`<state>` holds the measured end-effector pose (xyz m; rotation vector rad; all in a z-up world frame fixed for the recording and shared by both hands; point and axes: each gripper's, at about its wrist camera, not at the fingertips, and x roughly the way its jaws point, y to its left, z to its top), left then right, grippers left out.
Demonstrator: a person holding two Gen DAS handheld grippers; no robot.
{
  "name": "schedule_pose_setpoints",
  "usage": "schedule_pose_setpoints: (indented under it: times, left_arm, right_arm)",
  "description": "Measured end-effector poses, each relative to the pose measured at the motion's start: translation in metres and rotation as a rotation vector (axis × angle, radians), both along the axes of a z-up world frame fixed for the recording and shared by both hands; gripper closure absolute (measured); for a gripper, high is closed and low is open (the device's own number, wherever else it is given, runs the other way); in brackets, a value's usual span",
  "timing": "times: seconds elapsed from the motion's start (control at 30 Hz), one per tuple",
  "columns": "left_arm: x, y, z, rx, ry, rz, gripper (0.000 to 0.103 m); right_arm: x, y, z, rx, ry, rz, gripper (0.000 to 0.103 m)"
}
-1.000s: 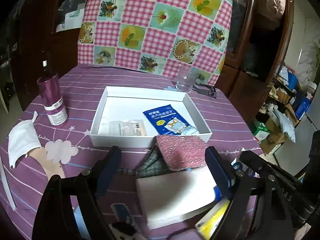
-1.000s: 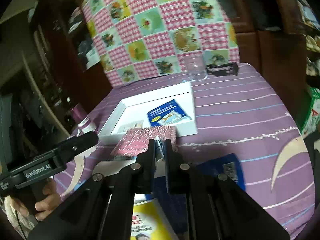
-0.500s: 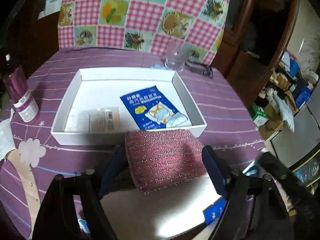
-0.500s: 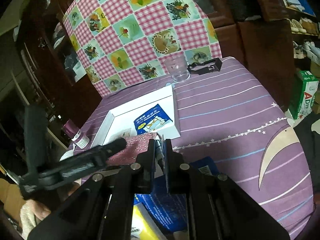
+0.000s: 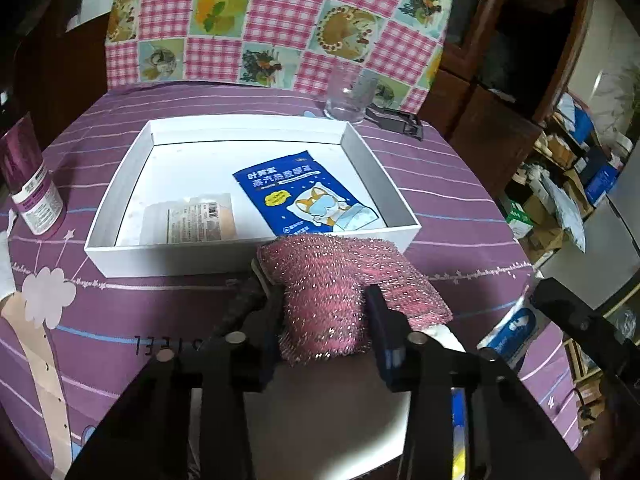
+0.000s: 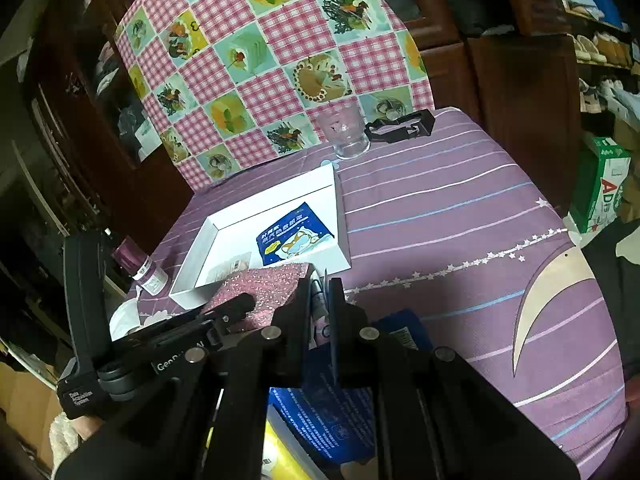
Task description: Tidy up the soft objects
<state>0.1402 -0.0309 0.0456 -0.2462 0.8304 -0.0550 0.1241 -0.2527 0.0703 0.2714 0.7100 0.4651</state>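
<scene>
Closing its jaws on the pink glittery scouring pad (image 5: 344,292), the left gripper (image 5: 324,320) sits low and centre in the left wrist view, with the pad bunched between its two fingers and its far edge resting against the near wall of the white box (image 5: 248,252). Inside that box, in the middle of the frame, a blue sachet with a cartoon dog (image 5: 308,196) lies to the right and a pale clear-wrapped packet (image 5: 192,224) to the left. Beneath the pad, at the bottom of the frame, is a flat white block (image 5: 320,412). A purple bottle (image 5: 30,188) stands at the left edge on the purple striped tablecloth (image 5: 440,184), and a clear glass (image 5: 348,96) stands beyond the box's far right corner. In the right wrist view, the right gripper (image 6: 320,292) is at lower centre, its jaws narrowed nearly together on something thin and pale that I cannot make out, above a dark blue packet (image 6: 320,420).
</scene>
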Motion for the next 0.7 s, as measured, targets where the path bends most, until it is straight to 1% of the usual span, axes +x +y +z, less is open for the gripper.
schedule_pose_setpoints:
  times: [0.07, 0.17, 0.37, 0.5, 0.7]
  left_arm:
    - [-0.001, -0.001, 0.002, 0.002, 0.000, -0.014, 0.077]
    - [-0.006, 0.001, 0.005, 0.002, -0.014, -0.023, 0.081]
    - [-0.015, 0.009, 0.017, -0.029, -0.055, -0.027, 0.082]
    - [-0.022, 0.018, 0.028, -0.087, -0.100, -0.037, 0.083]
    - [-0.023, 0.037, 0.037, -0.141, -0.141, 0.001, 0.082]
  right_arm:
    - [-0.001, 0.001, 0.000, -0.004, -0.002, 0.002, 0.093]
    - [-0.001, 0.001, 0.000, 0.004, -0.003, 0.001, 0.093]
    - [-0.003, 0.002, 0.000, 0.029, -0.016, 0.002, 0.093]
    - [-0.007, 0.006, 0.003, 0.030, -0.045, 0.015, 0.093]
    - [-0.010, 0.020, 0.014, 0.037, -0.085, 0.045, 0.093]
